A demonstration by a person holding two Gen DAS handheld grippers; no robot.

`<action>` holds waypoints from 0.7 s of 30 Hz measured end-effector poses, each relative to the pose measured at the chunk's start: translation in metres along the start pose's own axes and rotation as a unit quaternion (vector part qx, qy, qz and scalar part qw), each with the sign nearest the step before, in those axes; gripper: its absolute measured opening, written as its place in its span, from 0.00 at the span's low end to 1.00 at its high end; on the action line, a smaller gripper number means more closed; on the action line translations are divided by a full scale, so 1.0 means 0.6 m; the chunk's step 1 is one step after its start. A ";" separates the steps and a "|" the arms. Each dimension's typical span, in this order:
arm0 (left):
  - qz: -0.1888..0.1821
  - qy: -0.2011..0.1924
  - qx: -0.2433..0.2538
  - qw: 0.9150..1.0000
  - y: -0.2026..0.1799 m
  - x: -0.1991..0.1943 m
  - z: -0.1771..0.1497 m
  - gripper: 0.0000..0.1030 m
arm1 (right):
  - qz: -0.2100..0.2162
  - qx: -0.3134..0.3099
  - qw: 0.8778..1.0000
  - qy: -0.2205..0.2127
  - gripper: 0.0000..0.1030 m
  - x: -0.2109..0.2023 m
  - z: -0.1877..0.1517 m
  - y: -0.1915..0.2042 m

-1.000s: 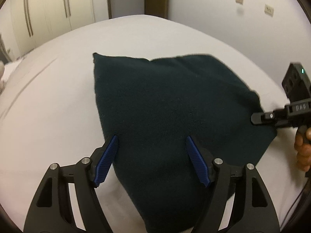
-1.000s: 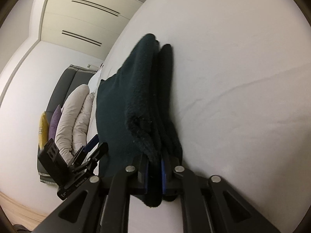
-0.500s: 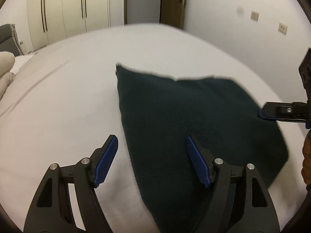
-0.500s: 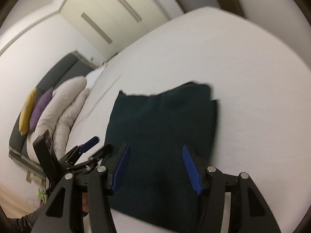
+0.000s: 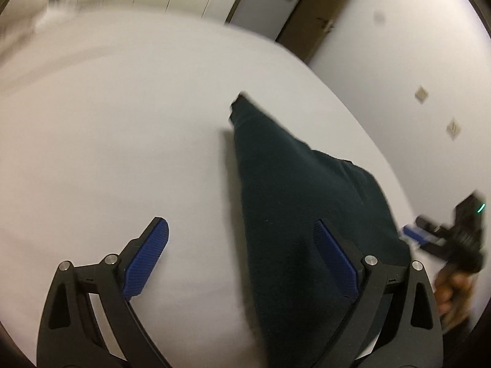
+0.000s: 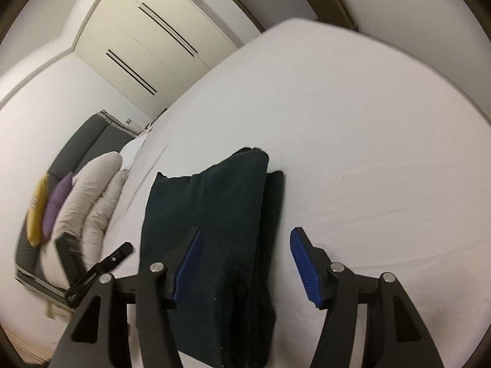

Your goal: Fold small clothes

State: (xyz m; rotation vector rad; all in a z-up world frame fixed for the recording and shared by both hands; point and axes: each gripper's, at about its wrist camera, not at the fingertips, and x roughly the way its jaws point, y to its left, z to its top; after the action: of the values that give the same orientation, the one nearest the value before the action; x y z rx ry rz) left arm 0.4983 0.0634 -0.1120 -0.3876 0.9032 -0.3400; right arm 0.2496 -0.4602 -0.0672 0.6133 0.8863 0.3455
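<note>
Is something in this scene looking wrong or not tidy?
Only slightly: the folded dark green cloth on the white bed has uneven edges, its lower layer sticking out along the right side. Both grippers, left and right, are open. Nothing looks spilled or damaged.

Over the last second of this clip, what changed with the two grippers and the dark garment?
The right gripper, which was clamped on the edge of the dark green garment, let go and now stands open above it. The garment has dropped flat onto the white bed, folded in layers. The left gripper swung leftward, so the garment now sits toward its right finger. It stayed open and empty; the garment stayed on the bed.
</note>
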 end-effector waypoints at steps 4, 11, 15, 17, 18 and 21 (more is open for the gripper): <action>-0.083 0.060 -0.099 0.990 0.041 0.036 0.001 0.94 | 0.000 0.040 0.998 0.044 0.64 0.056 0.004 -0.016; -0.094 0.112 -0.074 0.987 0.008 0.075 0.006 0.91 | 0.052 0.073 0.992 0.088 0.65 0.109 0.012 -0.015; -0.104 0.140 -0.066 0.983 -0.009 0.097 0.010 0.56 | 0.028 0.042 0.992 0.115 0.56 0.129 0.009 0.010; -0.105 0.149 -0.071 0.981 -0.013 0.092 0.005 0.50 | 0.020 0.046 0.992 0.117 0.39 0.130 0.007 0.004; -0.100 0.148 -0.063 0.982 -0.019 0.089 0.005 0.46 | 0.019 0.046 0.992 0.115 0.37 0.127 0.005 0.004; -0.093 0.140 -0.044 0.985 -0.035 0.071 0.001 0.38 | 0.000 0.029 0.994 0.105 0.29 0.114 -0.001 0.024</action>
State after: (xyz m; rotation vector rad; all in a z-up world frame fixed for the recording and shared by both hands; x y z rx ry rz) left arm 0.5207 0.0263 -0.1313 -0.5171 1.1626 -0.5373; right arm 0.2891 -0.4133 -0.1006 0.6385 1.1013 0.3899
